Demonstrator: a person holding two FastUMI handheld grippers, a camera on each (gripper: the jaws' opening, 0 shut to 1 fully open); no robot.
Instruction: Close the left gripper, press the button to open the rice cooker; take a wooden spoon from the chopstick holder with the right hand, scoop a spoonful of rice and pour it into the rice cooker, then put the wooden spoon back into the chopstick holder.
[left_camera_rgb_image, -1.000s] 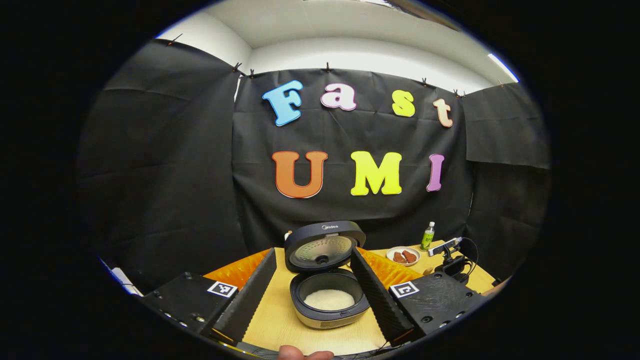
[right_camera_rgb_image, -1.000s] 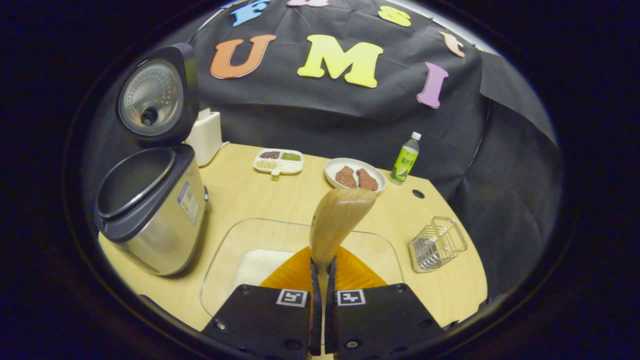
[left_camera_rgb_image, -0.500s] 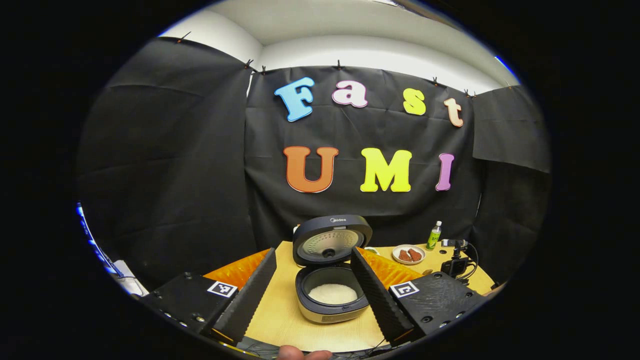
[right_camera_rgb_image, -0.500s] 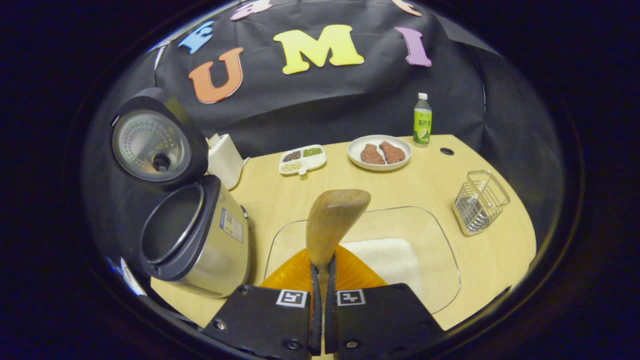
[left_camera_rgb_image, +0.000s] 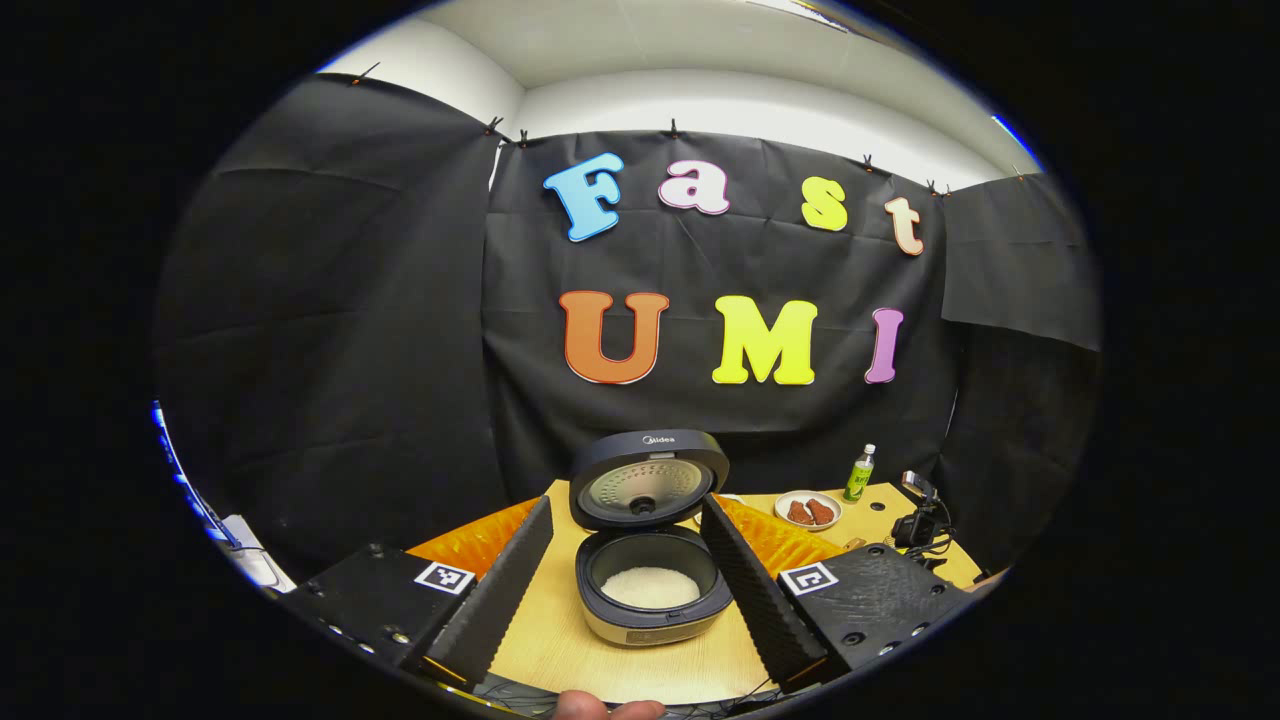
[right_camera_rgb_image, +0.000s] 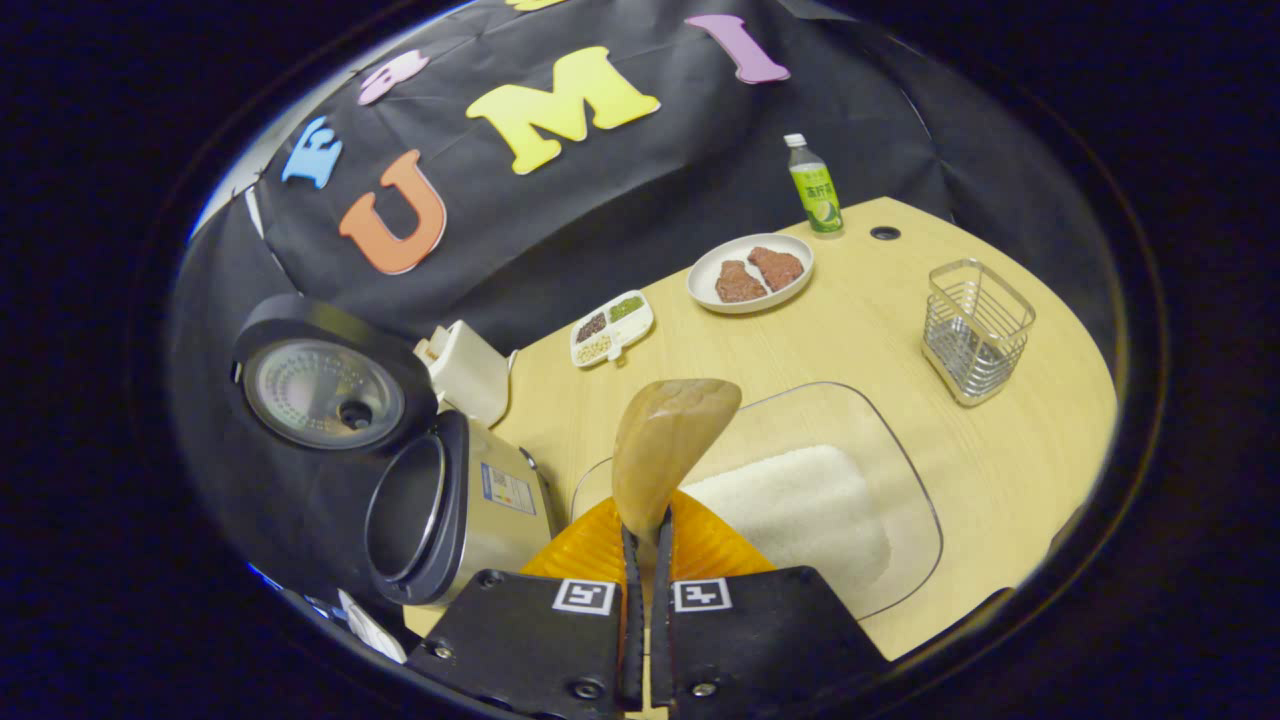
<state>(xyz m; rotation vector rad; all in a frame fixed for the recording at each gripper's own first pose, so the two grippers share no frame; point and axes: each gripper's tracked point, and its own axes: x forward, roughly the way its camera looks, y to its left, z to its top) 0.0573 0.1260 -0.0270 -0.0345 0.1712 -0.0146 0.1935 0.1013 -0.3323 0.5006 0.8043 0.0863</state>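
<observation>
Lid: rice cooker (left_camera_rgb_image: 648, 590) stands open at lower centre of the left gripper view, lid raised, white rice in the pot, so the button press looks done.
Spoon: wooden spoon (right_camera_rgb_image: 665, 450) clamped by its handle in the right gripper (right_camera_rgb_image: 646, 600), jaws nearly together.
Direction: long axis runs up the frame from the fingers, bowl end farthest from them, over the glass dish (right_camera_rgb_image: 900, 500) of rice (right_camera_rgb_image: 800, 505).
Left gripper (left_camera_rgb_image: 625, 575): jaws wide apart, holding nothing.
Remaining: whether the spoon has already poured I cannot tell; its return to the wire holder (right_camera_rgb_image: 975, 330), upper right, is not yet done.

The left gripper view faces the wall, level and low, the open cooker (left_camera_rgb_image: 648, 545) near at 6 o'clock; the right gripper view looks down, tilted, with the cooker (right_camera_rgb_image: 440, 510) at 8 o'clock.
</observation>
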